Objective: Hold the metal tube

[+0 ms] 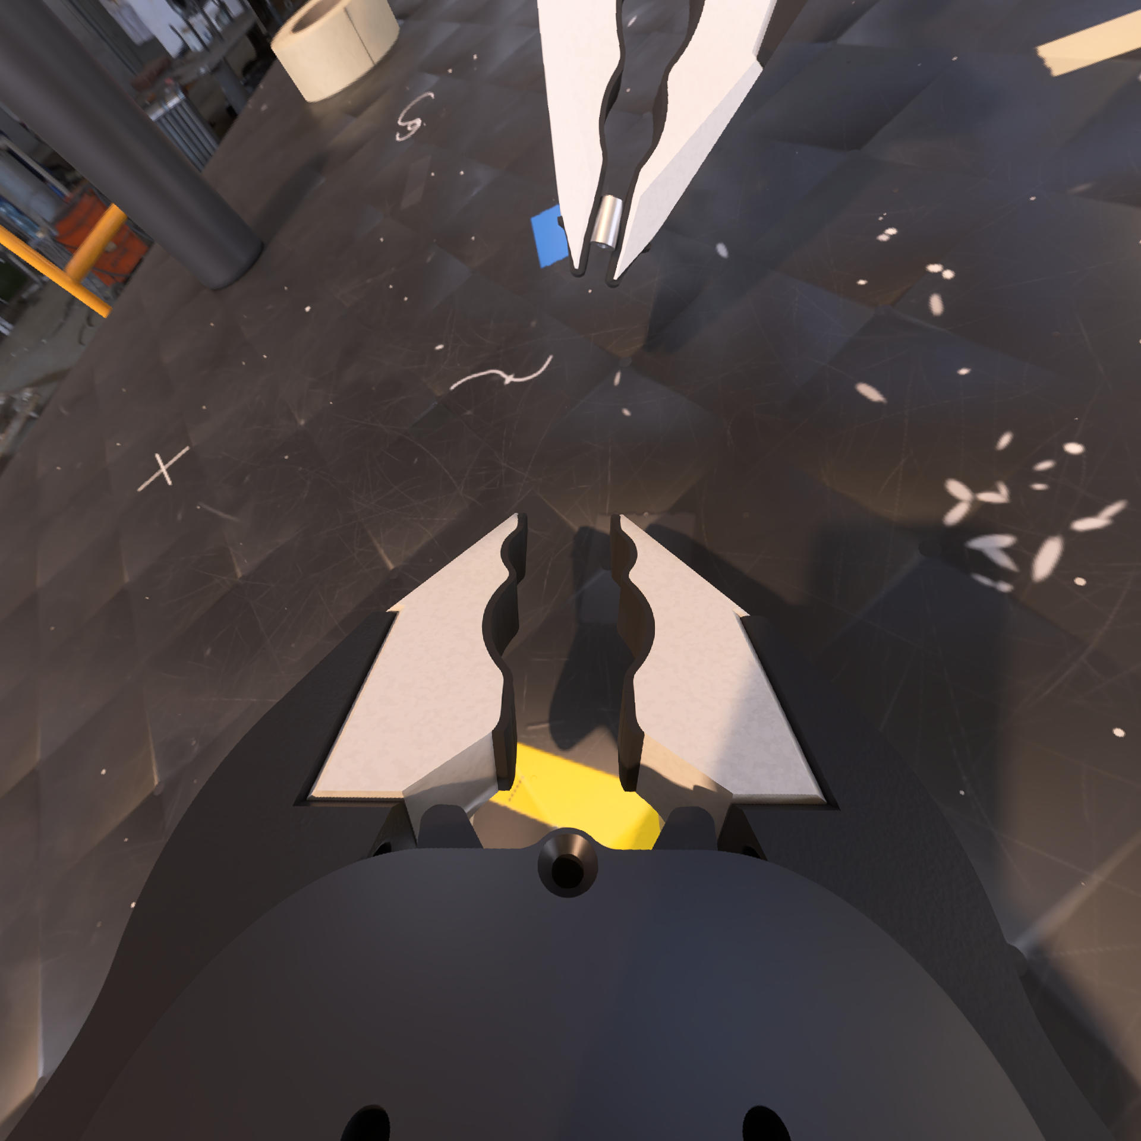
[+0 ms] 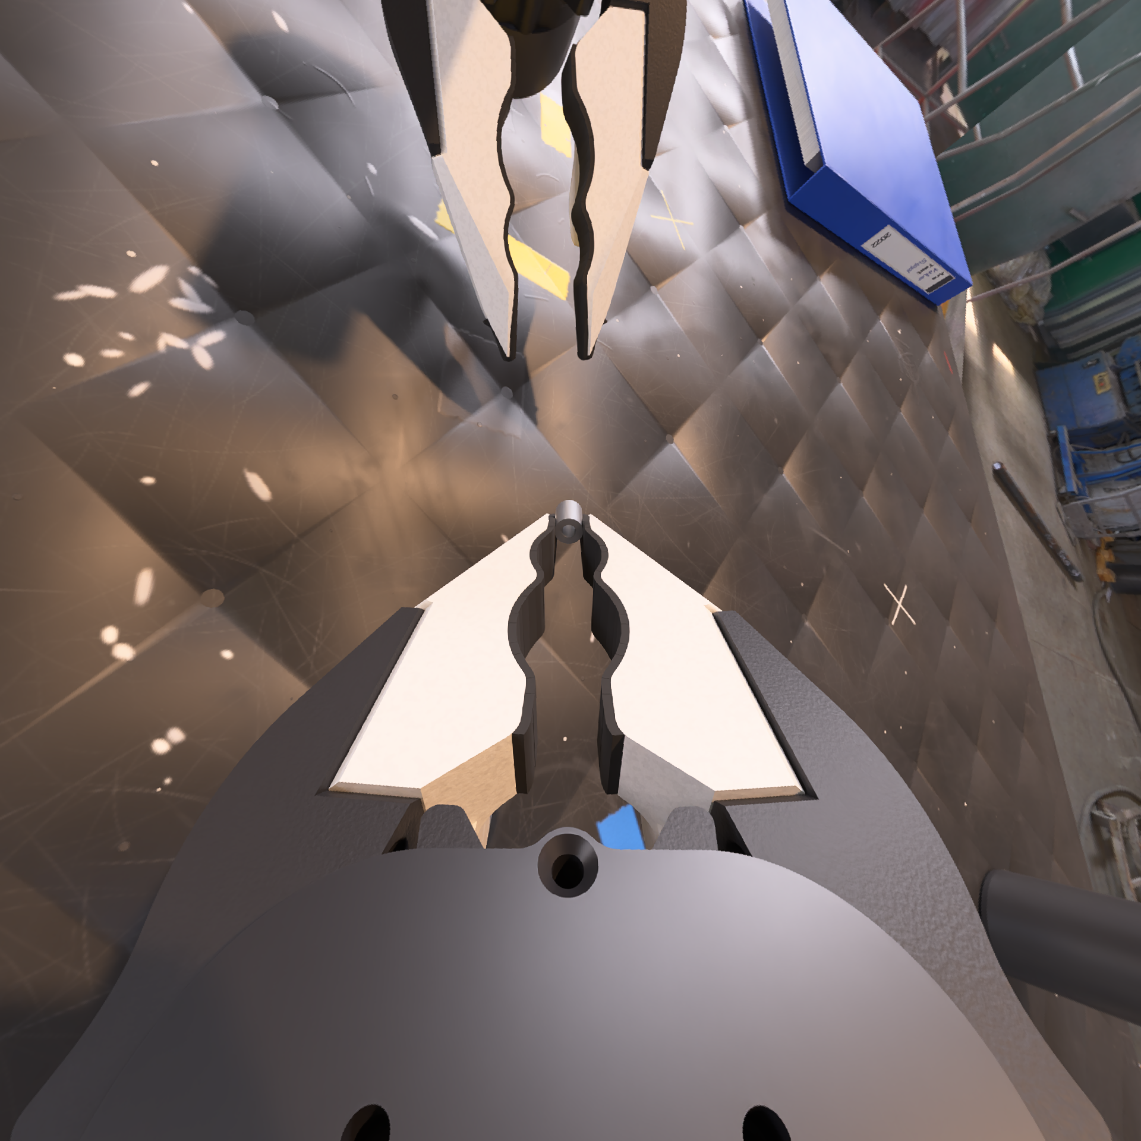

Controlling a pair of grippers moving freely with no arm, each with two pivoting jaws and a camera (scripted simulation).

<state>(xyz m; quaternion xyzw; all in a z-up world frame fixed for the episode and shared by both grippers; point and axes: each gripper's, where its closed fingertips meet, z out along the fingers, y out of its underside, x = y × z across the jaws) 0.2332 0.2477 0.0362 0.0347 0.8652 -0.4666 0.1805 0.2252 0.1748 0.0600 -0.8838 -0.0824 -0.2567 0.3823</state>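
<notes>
Right wrist view shows the right gripper (image 2: 568, 525) pinching the metal tube (image 2: 568, 530) at its fingertips, mid-frame. Left gripper (image 1: 568, 518) stands parted, holding nothing

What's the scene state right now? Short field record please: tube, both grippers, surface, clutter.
metal tube: short silver tube, pinched at the fingertips of the right gripper, clear of the surface
right gripper: shut on the tube, tips only
left gripper: open, nothing between its fingers, facing the right gripper, apart from the tube
surface: dark scratched metal tabletop with chalk marks and white specks
clutter: blue binder, tape roll, yellow tape strip, blue tape patch, dark cylinder
</notes>
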